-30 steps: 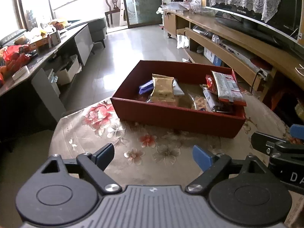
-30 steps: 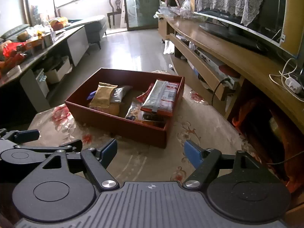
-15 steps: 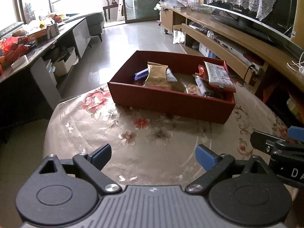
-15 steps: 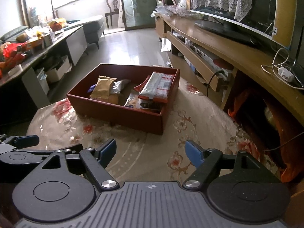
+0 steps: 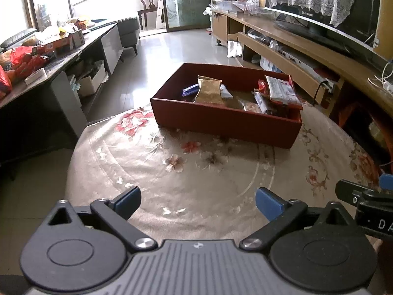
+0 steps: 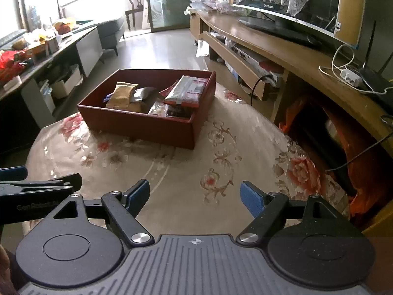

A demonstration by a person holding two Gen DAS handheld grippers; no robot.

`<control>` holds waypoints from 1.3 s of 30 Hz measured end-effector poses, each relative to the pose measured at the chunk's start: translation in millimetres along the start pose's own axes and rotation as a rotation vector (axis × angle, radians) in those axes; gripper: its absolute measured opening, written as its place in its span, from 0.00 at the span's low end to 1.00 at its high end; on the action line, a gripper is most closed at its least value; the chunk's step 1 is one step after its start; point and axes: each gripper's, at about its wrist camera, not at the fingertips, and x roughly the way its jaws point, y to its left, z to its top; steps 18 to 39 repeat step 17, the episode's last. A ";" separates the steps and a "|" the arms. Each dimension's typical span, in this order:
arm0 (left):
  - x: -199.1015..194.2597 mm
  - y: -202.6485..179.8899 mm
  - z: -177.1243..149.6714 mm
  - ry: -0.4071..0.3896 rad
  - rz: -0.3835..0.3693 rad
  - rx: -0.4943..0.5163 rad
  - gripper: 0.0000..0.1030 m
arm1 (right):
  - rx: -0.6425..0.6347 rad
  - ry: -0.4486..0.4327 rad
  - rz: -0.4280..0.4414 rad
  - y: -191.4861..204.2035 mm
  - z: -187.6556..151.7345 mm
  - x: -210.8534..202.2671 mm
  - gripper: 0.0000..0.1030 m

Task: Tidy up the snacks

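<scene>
Red box [image 5: 226,123] holding snacks [image 5: 208,91]; we are backing off worktop [image 5: 196,179], left gripper [image 5: 197,202] fingers opening wide, right gripper [image 6: 195,195] fingers apart, both empty: sorting seems finished.

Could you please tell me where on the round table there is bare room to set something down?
The flowered cloth is bare between the red box and both tools, and also right of the box. Inside, the snack packets crowd it.

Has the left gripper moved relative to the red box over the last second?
Yes. The left gripper has backed away from the red box: more floral tablecloth now shows between them. Its jaws are opening, with nothing between them.
</scene>
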 end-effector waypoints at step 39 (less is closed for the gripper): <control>-19.9 -8.3 -12.5 -0.020 0.032 0.048 1.00 | -0.026 0.007 0.026 4.6 -10.9 -9.5 0.84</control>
